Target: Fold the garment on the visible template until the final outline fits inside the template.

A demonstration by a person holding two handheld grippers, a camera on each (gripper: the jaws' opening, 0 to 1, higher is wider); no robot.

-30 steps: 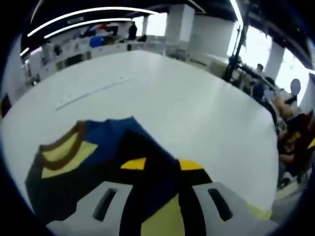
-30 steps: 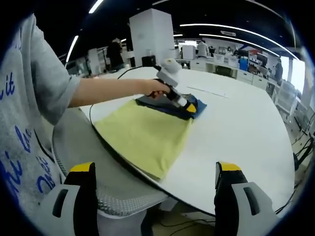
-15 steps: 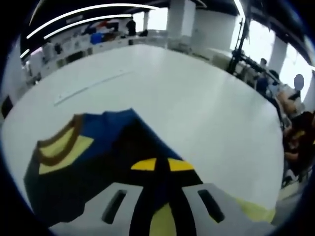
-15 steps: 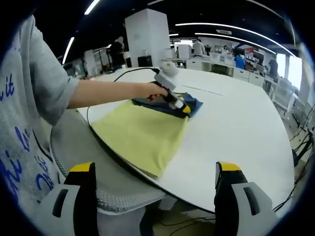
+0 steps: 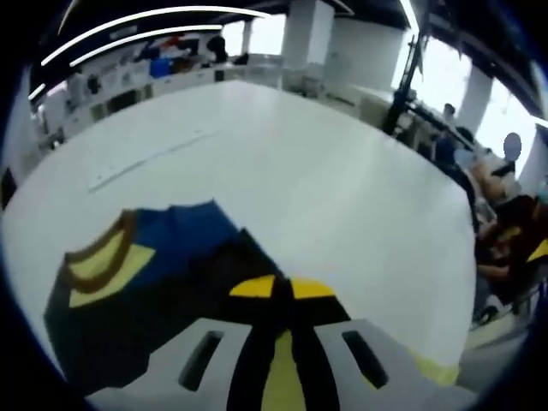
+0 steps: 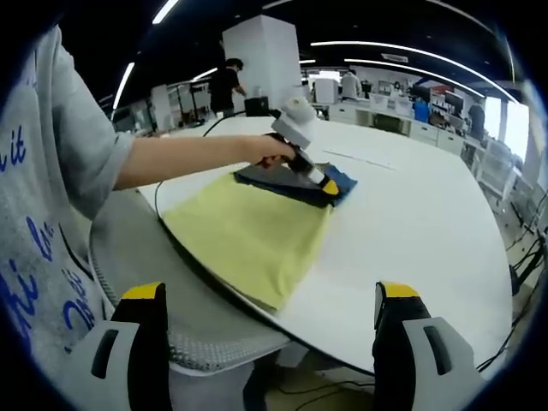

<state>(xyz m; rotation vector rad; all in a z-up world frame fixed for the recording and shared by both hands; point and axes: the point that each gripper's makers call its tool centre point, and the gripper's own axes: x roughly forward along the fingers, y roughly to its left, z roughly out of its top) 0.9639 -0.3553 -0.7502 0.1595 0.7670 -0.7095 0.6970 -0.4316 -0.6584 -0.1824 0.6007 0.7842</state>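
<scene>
With the left gripper [image 6: 326, 187] pinched on the garment [image 5: 145, 291] atop the yellow template [image 6: 248, 235] near the table's [image 6: 411, 231] front edge and the right gripper [image 6: 265, 330] open off-table, a slipping fold could overhang the template.

In the right gripper view, the template [image 6: 244, 235] lies flat on the bench [image 6: 411, 231] at its near edge, and the garment [image 6: 295, 181] lies on the template's far end, reaching past it onto the bench. The left gripper [image 6: 324, 184] rests on the garment, with the hand [image 6: 272, 151] behind it. The right gripper [image 6: 267, 295] hangs off the bench, before its near edge. In the left gripper view, the garment [image 5: 137, 282] lies left of and under the left gripper [image 5: 274, 287].
</scene>
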